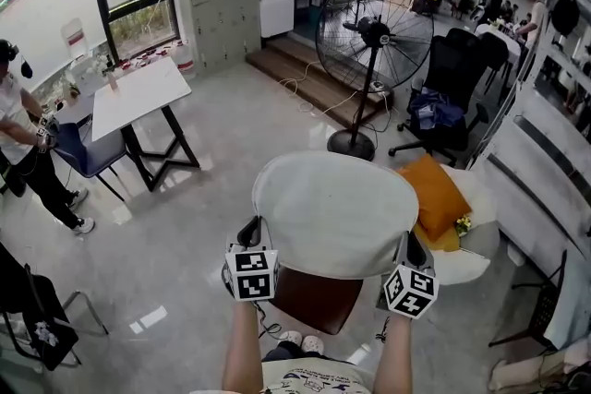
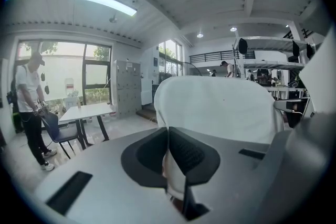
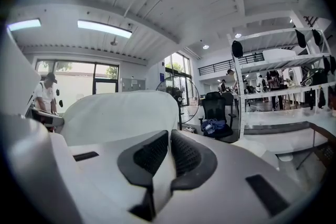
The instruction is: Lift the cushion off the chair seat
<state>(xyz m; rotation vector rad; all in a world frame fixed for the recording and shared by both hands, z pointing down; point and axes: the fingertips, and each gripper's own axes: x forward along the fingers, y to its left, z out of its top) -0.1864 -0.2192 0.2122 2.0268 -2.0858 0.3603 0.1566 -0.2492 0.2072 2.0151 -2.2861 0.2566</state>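
Note:
A white cushion (image 1: 337,212) hangs in the air above the brown chair seat (image 1: 314,300), clear of it. My left gripper (image 1: 250,235) is shut on the cushion's near left edge. My right gripper (image 1: 407,248) is shut on its near right edge. In the left gripper view the cushion (image 2: 220,107) rises broad ahead, and a fold of it is pinched in the left gripper (image 2: 170,162). In the right gripper view the cushion (image 3: 121,115) spreads to the left, with its edge squeezed in the right gripper (image 3: 168,160). The cushion hides most of the chair.
An orange cushion (image 1: 434,198) lies on a white round seat (image 1: 471,263) at the right. A standing fan (image 1: 374,41) and a black office chair (image 1: 452,78) are beyond. A white table (image 1: 138,92), a blue chair (image 1: 88,152) and a person (image 1: 23,148) are at the left.

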